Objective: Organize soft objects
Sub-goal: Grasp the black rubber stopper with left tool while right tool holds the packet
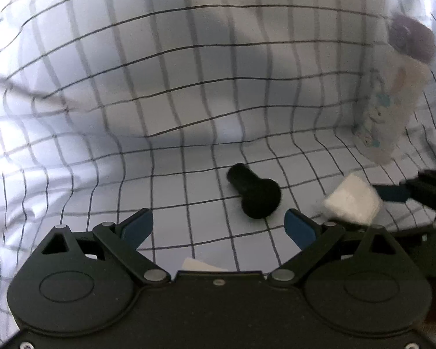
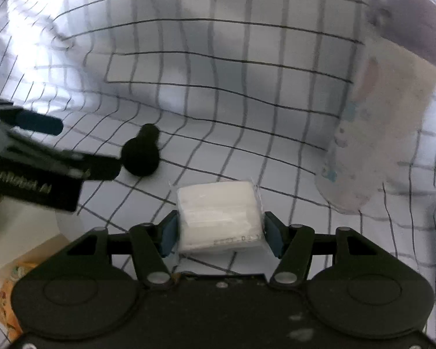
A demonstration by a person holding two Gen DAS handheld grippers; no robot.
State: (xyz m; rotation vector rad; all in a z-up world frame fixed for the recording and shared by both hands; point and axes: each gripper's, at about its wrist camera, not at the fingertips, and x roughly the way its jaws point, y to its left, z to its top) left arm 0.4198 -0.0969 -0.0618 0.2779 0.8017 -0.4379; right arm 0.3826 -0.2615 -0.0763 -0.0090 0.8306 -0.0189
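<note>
The white tissue pack (image 2: 219,216) lies on the grid-patterned bedsheet (image 2: 218,116), right in front of the right gripper (image 2: 221,234). It looks like a small wad of soft paper in thin clear film, so I judge it light, squashy and a little slippery on the wrap; it should give under pressure instead of breaking. The sensible hold is across its two short sides, low and near the middle, with only enough squeeze to dent the film, since a grip near one corner would probably let it swivel or slide out

The right gripper stands about half closed, with the pack between its blue pads (image 2: 168,237). The left pad appears to touch the pack's side; the right pad sits at the crinkled edge of the film, and I cannot tell whether it presses yet

In the left wrist view the left gripper (image 1: 219,228) is spread wide and holds nothing, poised above the sheet just short of a black bulb-shaped soft object (image 1: 254,194). A pale printed pouch with a dark round top (image 2: 392,110) leans up against the raised sheet at the right, well apart from both
</note>
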